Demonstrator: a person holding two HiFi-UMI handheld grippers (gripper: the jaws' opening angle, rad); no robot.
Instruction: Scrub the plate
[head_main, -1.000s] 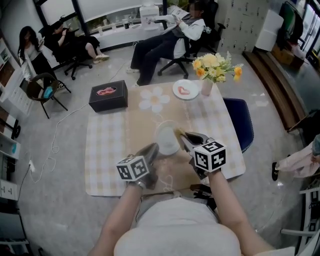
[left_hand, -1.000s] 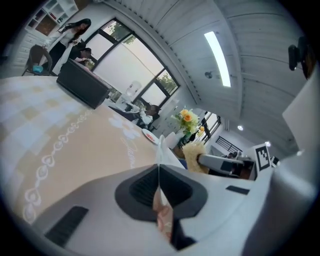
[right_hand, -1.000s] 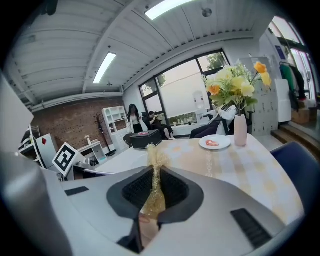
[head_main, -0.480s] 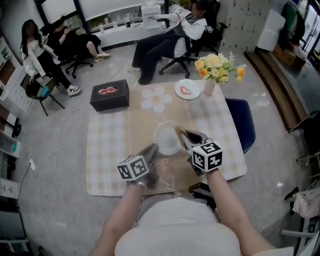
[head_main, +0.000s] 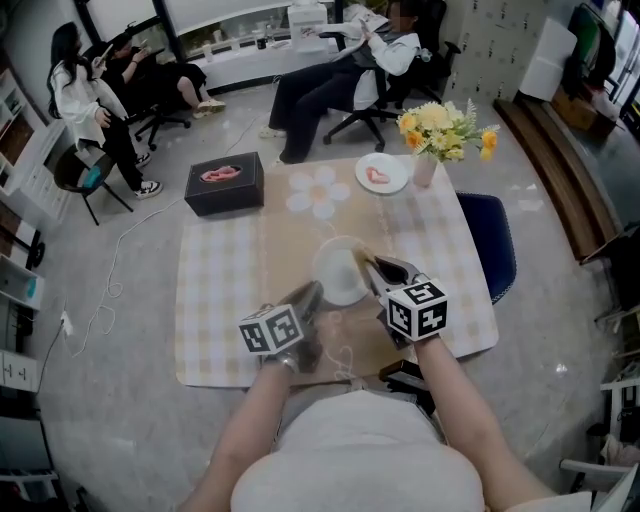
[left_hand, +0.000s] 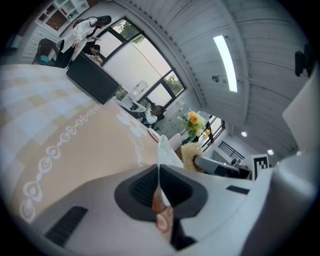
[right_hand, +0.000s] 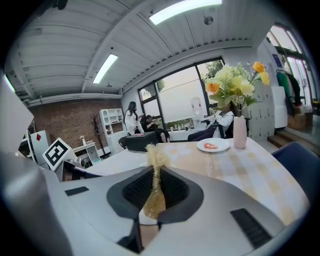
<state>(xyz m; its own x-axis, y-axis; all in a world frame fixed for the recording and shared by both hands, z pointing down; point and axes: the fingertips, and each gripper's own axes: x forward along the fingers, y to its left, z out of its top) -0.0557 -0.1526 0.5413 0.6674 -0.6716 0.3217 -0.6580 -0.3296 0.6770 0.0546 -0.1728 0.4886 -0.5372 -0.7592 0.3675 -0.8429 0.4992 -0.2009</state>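
Plate (head_main: 338, 276): white and round, over the middle of the tablecloth (head_main: 215, 300), in front of the person. The left gripper view shows it edge-on (left_hand: 163, 149).
Left gripper (head_main: 308, 297): clamped on the plate's near-left rim. Its own view shows the thin white edge pinched between closed jaws (left_hand: 159, 176).
Right gripper (head_main: 373, 269): clenched on a yellowish scrubber (right_hand: 156, 156), whose frayed tip stands up out of the jaws (right_hand: 156, 182).
Scrubber position: at the plate's right edge in the head view (head_main: 357, 262), and just beside the rim in the left gripper view (left_hand: 190, 156). Actual contact cannot be confirmed.
Done, as judged: plate secured, scrubber in hand and brought to the plate.
Left, as judged: the scrubbing strokes themselves. The plate face looks plain white, with no foam or dirt to be seen, so how much has been covered cannot be told.
Surroundings: a black box (head_main: 224, 183), a small dish (head_main: 382, 174) and a vase of flowers (head_main: 441, 134) stand at the far end of the table, well apart from the work.
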